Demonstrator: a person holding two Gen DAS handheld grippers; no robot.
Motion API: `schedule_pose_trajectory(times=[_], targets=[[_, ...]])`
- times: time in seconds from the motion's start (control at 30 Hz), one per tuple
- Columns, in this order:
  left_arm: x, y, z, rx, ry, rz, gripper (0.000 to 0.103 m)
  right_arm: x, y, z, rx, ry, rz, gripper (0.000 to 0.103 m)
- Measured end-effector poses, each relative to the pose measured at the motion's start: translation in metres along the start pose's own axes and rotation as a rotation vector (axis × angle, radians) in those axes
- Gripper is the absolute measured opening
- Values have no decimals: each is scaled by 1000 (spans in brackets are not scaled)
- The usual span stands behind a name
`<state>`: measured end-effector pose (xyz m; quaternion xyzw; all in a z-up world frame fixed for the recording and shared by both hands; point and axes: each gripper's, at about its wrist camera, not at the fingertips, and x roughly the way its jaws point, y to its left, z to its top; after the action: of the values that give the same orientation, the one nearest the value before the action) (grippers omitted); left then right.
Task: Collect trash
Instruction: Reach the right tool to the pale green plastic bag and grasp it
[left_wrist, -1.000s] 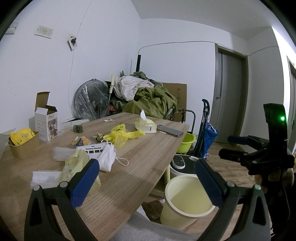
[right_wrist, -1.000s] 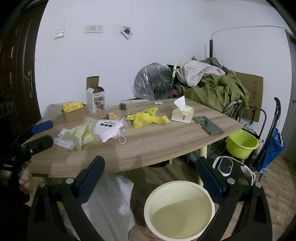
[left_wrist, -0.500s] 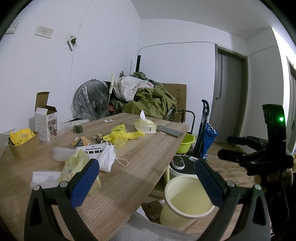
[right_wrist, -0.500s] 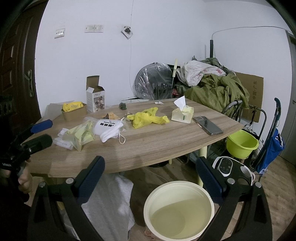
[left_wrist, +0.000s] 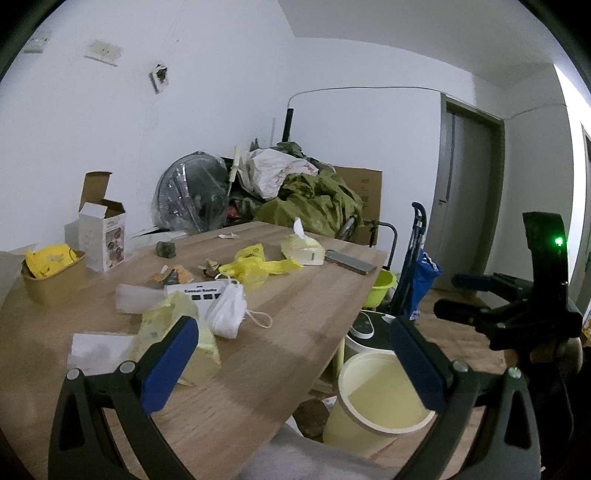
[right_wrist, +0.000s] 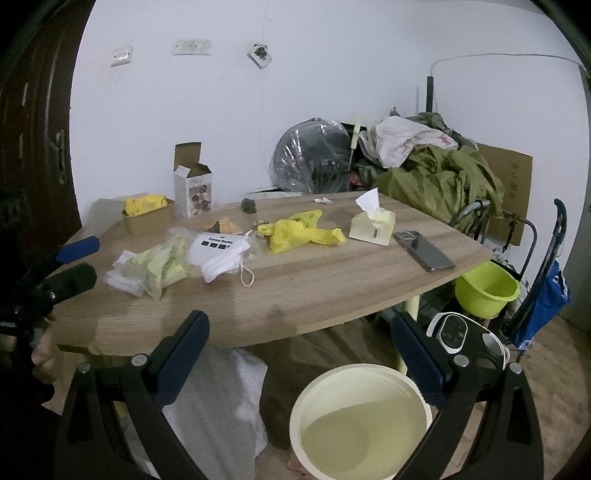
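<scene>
Litter lies across the wooden table: a pale green wrapper, a white face mask on a socks packet, a yellow plastic bag, and small scraps. A cream waste bin stands on the floor beside the table. My left gripper is open over the table's near edge, close to the green wrapper. My right gripper is open and empty, above the bin's rim.
A tissue box, a phone, an opened white carton and a brown tub with yellow contents also sit on the table. A green basin, scale, blue bag and piled clothes crowd the right.
The left wrist view has tilted and shifted slightly, so the table litter sits nearer its fingers. The right gripper has barely moved. Both stay open.
</scene>
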<state>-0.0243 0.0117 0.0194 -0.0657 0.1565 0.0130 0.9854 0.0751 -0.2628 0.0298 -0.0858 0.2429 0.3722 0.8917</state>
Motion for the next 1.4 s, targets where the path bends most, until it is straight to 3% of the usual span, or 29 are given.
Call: schedule_pose_trajectory(times=[0.53,1.17,1.4], targets=[[-15,76,-14,-115,17,173,103,74,43,25,-46,59,132,98],[-27,157,-30,-206,128,387,103,182,127,57,-8,114,455,98],[-21,175,-26,-192,172,422,103,210,143,62,49,179,510,98]])
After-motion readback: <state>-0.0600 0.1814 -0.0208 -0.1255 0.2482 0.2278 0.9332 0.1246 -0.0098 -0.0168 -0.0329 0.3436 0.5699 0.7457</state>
